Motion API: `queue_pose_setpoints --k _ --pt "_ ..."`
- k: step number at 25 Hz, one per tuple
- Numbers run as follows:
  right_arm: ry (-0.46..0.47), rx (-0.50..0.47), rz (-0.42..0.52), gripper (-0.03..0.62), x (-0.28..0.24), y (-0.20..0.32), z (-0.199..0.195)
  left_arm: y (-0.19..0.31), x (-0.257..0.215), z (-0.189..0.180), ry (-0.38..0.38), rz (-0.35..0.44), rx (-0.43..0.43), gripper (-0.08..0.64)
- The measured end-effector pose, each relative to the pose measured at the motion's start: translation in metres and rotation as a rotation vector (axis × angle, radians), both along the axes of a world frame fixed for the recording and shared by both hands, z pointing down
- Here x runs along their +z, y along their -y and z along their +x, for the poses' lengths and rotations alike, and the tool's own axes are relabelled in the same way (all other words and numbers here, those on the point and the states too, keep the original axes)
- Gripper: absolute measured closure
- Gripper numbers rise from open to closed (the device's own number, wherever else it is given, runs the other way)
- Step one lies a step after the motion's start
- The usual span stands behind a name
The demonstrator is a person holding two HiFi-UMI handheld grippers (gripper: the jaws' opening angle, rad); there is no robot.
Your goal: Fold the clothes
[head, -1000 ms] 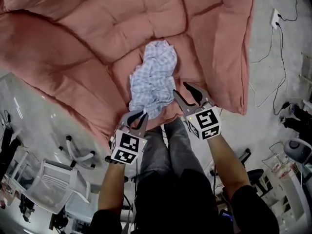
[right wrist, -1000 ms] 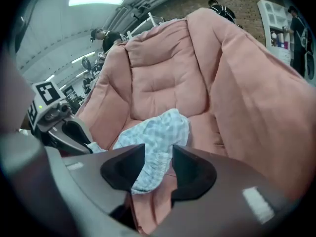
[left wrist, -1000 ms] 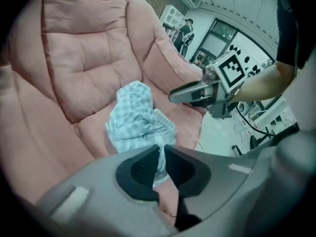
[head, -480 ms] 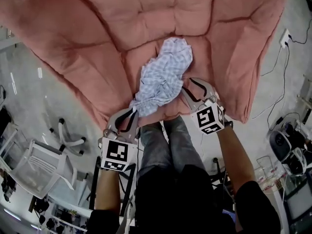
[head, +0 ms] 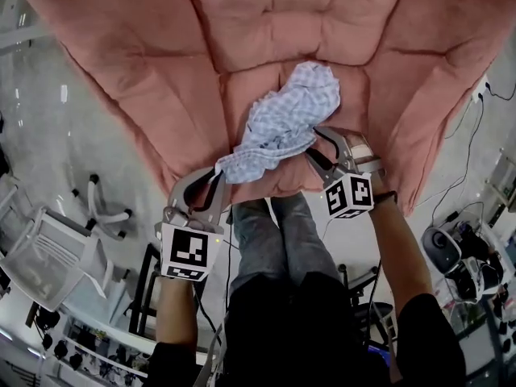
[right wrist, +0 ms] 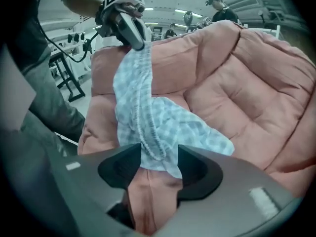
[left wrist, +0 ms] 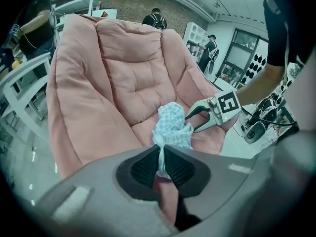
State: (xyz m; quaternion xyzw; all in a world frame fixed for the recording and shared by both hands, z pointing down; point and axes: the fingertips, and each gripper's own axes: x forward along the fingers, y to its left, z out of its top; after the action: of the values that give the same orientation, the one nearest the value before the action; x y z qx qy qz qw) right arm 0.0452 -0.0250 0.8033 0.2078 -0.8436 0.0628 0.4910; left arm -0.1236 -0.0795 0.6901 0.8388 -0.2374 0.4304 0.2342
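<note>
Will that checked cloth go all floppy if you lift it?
Probably floppy: the checked garment droops in crumpled folds from the left gripper, shut on one end. Likely light, since the fabric looks thin.

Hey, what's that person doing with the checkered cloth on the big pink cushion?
A person with a tool in each hand is working on a crumpled checked garment lying on the pink cushion. The left tool is shut on one end of it. The right tool has just been opening its jaws, and they stand apart with the garment's edge between them, not squeezed. Nothing is folded yet.
</note>
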Motion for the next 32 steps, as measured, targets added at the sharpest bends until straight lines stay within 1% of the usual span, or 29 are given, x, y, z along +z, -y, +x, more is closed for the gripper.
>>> queue_pose_setpoints --k 5,7,9,15,20,26,32 --pt "-0.052 -0.077 -0.008 0.369 0.011 0.003 -0.007 0.001 -0.002 -0.001 -0.025 -0.008 -0.014 0.525" --pt "-0.063 -0.078 0.008 0.438 0.010 0.004 -0.009 0.000 -0.001 -0.003 -0.028 -0.008 -0.015 0.525" --pt "-0.064 -0.052 0.020 0.530 0.008 0.006 -0.010 0.001 0.000 -0.005 -0.028 -0.005 -0.012 0.525" --pt "-0.042 0.081 0.010 0.543 -0.012 0.006 -0.008 0.004 -0.005 -0.006 -0.044 0.009 0.008 0.525" --pt "-0.062 0.265 0.085 0.544 -0.056 0.014 0.011 0.023 -0.032 0.006 -0.089 0.075 0.094 0.525" --pt "-0.107 0.438 0.203 0.545 -0.148 0.003 0.035 0.034 -0.109 0.022 -0.168 0.169 0.175 0.526" --pt "-0.123 0.612 0.325 0.545 -0.268 0.008 0.060 0.032 -0.209 0.043 -0.257 0.249 0.261 0.526"
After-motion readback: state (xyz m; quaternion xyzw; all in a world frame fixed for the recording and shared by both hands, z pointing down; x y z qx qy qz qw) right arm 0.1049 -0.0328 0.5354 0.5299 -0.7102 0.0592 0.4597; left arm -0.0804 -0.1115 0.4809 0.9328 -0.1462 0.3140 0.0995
